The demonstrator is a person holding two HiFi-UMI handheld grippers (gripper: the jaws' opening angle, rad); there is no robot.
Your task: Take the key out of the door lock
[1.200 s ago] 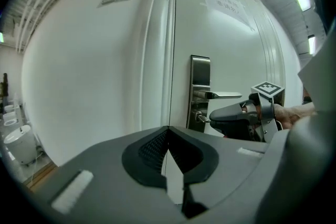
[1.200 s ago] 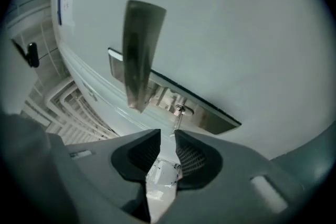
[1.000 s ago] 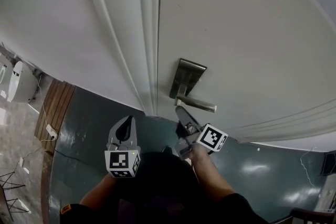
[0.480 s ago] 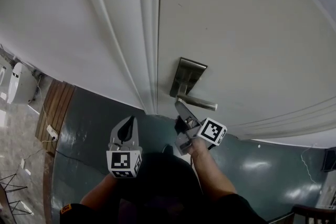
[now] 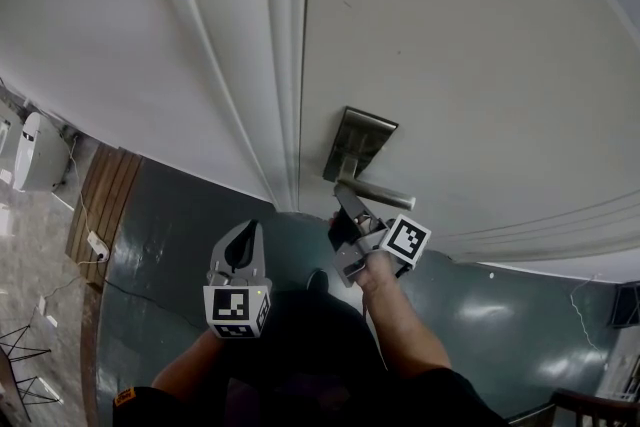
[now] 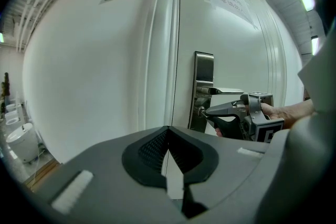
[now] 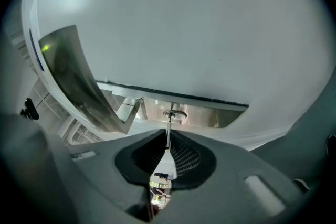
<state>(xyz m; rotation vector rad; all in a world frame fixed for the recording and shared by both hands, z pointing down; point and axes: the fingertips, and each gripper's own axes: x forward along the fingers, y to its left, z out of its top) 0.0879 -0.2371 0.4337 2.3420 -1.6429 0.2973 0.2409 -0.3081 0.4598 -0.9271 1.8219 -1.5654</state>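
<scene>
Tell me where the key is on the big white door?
Look at the white door, then its metal plate with the lever handle. Just below the handle, the key sticks out of the lock, thin and silver, pinched by the right tool.

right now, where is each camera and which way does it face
Head view: on the person's head, looking steeply down the door; left gripper and right gripper show.
Left gripper view: on that gripper, facing the door past its shut jaws.
Right gripper view: close up, jaws shut on the key.
Shared: lever handle in all three.
</scene>
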